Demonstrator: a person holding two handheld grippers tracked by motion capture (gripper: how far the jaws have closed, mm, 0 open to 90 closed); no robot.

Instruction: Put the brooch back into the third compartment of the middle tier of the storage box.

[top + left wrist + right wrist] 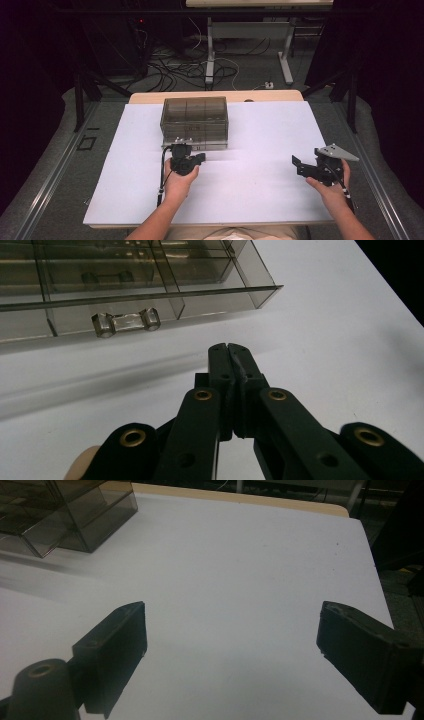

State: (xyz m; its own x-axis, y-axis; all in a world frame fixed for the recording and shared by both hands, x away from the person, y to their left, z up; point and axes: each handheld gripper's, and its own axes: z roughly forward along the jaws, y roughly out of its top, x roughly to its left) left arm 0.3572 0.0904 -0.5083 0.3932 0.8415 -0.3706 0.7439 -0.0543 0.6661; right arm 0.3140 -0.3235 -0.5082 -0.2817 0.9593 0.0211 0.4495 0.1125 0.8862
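Smoky plastic drawer box point(195, 121) sitting upper centre, drawers looking unopened; my left gripper point(231, 351) pinching closed on nothing near clear handle point(126, 323); my right gripper point(232, 642) gaping wide, empty.

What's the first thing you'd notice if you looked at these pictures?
The smoky see-through box with little compartments stands at the far middle of the white table. The left tongs sit right in front of it, jaws pressed shut, near a clear handle on the box's front. The right tongs are off to the right over bare table, jaws wide open.
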